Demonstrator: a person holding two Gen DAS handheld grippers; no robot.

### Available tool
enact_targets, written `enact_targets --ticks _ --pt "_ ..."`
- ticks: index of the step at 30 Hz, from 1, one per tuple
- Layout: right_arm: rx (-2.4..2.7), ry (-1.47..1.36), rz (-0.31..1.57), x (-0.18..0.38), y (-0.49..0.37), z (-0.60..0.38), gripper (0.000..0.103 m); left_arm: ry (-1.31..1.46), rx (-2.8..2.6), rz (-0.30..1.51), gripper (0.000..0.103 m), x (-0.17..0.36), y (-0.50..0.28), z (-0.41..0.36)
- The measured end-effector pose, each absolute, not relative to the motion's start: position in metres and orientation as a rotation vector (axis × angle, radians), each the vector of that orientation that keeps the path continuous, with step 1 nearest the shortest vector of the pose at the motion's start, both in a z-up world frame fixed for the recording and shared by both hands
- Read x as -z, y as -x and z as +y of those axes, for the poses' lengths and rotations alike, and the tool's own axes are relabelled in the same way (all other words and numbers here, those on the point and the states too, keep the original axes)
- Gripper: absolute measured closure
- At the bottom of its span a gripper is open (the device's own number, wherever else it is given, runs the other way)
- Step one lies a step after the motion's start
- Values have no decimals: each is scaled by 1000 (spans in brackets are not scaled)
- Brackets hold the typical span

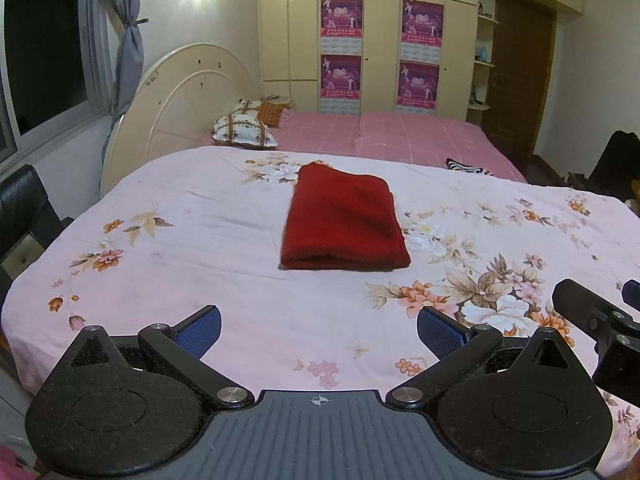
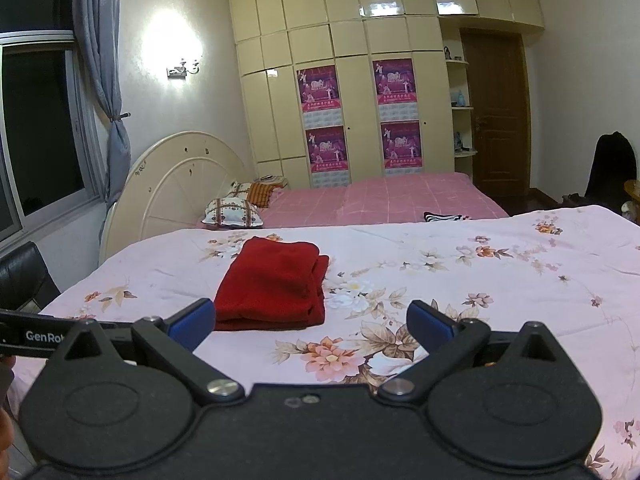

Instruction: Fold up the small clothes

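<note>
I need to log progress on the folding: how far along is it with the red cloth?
Done: the red cloth lies folded in a neat rectangle on the floral sheet. In hand: nothing; the left gripper and right gripper are both open and short of it. Left: only a striped item on the pink bed behind might remain; I cannot tell.

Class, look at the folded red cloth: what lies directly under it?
The folded red cloth rests on the pink floral sheet, whose flower print shows around it. The part of the sheet beneath the cloth is covered, so nothing there can be seen.
</note>
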State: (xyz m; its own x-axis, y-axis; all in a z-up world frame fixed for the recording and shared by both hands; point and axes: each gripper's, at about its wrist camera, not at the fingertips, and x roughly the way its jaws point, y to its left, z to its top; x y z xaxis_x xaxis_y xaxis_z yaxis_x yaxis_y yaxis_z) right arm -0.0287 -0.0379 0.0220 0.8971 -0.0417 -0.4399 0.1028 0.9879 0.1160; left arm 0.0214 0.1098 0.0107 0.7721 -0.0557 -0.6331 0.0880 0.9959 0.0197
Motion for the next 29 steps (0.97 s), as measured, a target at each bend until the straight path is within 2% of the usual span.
enact_targets --ticks 22,29 --pt "56 -132 466 -18 24 -43 1 -54 121 710 0 -5 -29 104" --pt "71 -130 470 -14 24 -48 1 -71 113 662 0 -2 -34 101"
